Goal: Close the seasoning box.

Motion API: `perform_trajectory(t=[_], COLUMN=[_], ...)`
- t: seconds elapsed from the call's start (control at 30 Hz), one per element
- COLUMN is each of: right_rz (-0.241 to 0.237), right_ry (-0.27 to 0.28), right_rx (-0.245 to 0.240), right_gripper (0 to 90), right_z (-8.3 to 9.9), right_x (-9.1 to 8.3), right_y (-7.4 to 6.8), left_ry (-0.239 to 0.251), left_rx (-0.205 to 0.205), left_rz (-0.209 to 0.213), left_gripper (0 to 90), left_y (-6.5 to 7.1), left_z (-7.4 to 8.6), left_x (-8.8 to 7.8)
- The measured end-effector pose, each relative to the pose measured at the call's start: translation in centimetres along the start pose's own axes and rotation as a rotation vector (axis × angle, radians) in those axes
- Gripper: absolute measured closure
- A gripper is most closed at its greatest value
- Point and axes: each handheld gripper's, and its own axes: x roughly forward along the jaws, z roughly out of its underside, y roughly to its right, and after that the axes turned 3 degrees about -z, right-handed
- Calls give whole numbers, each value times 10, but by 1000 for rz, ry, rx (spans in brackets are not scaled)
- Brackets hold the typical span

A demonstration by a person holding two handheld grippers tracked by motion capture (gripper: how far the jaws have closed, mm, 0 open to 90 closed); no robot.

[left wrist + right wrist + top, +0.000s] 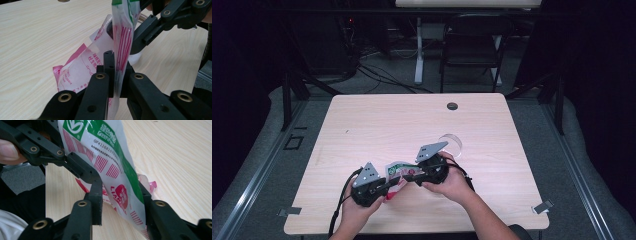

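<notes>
Plastic food pouch, printed green, red and white, hangs above the light wooden desk, pinched by the left gripper; the right gripper brackets it half-spread, its grasp unfinished.

Printed plastic bag between right claw jaws

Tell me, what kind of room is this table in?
Probably a lab or workshop set up for recording. The plain wooden table stands between dark curtains, with a folding chair and loose cables on the floor behind it, and a person works a plastic packet with two hand-held grippers.
</notes>
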Motion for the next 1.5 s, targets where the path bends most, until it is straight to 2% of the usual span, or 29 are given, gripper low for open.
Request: perform_trajectory(t=[0.3,0.5,0.57,0.73,0.8,0.87,1.0,1.2,1.3,1.37,1.5], right_rz=[-8,-29,-31,-31,-32,-34,-38,-42,-48,-47,-56], right_ry=[-15,-26,-22,-30,-22,-22,-12,-14,-13,-15,-14], right_rx=[1,27,39,29,29,27,41,31,30,28,23], right_gripper=[775,861,869,877,881,881,883,886,885,885,886], right_z=[0,0,0,-1,-1,-2,-1,-3,-4,-5,-6], right_x=[1,2,3,3,3,3,4,4,5,5,6], right_y=[0,1,0,-1,-1,-1,-1,0,0,-1,0], left_ry=[1,-1,-3,-3,-6,-17,-28,-30,-42,-45,-41], left_rx=[-5,-8,-1,-6,-15,-4,-7,-7,-31,-46,-21], left_rz=[-2,-5,-7,-10,-11,-21,-19,-70,-110,-114,-129], left_gripper=[889,885,885,866,822,808,755,567,508,454,404], left_y=[0,-1,-1,-2,-2,-3,-3,-5,-7,-10,-12], left_z=[1,2,2,5,7,11,16,24,29,33,38], left_x=[1,1,0,-2,-1,-1,0,2,4,7,11])
